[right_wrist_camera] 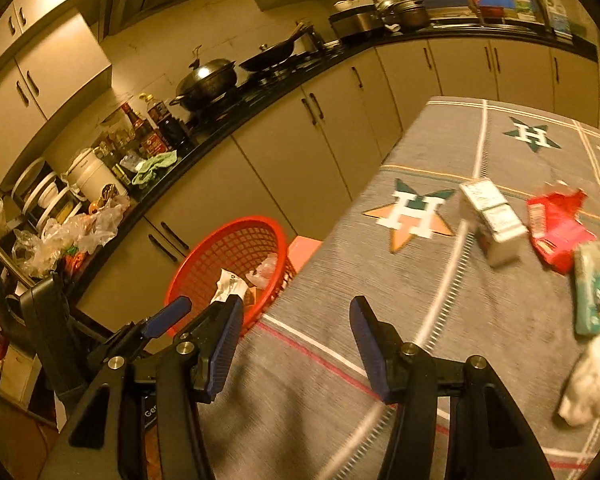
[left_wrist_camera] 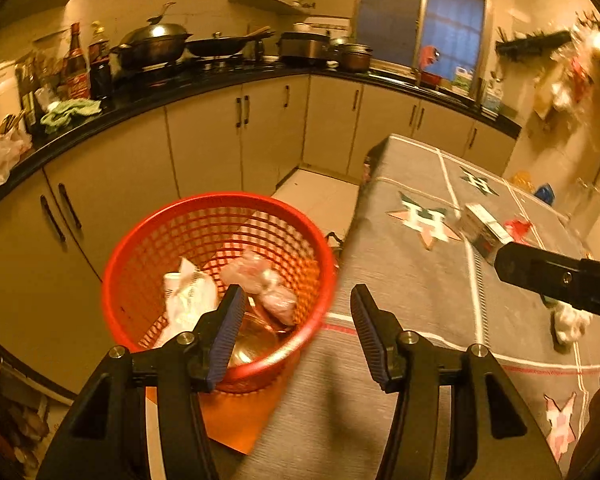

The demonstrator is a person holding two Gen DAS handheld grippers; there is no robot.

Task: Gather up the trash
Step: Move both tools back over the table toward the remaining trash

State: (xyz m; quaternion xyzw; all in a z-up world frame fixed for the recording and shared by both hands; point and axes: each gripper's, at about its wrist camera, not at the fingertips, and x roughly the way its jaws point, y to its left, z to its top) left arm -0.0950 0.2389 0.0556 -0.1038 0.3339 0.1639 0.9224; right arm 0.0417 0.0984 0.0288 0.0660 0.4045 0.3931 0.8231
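Observation:
A red mesh basket (left_wrist_camera: 216, 240) stands on the floor beside the table and holds crumpled white paper (left_wrist_camera: 188, 296) and a pinkish plastic bag (left_wrist_camera: 260, 280). My left gripper (left_wrist_camera: 298, 296) hovers open over the basket's near rim and the table corner, with nothing between its fingers. My right gripper (right_wrist_camera: 296, 308) is open and empty above the table edge. On the grey tablecloth (right_wrist_camera: 420, 280) ahead of it lie a white box (right_wrist_camera: 492, 220), a red wrapper (right_wrist_camera: 560, 224), a green packet (right_wrist_camera: 594, 288) and a crumpled white tissue (right_wrist_camera: 592, 380). The basket (right_wrist_camera: 228, 256) sits to its left.
A black kitchen counter (left_wrist_camera: 204, 84) with pans, bottles and a green cloth (left_wrist_camera: 72, 112) curves behind the basket over beige cabinets (left_wrist_camera: 204, 148). Plastic bags (right_wrist_camera: 80, 232) pile at the counter's left end. An orange board (left_wrist_camera: 236, 420) lies under the basket.

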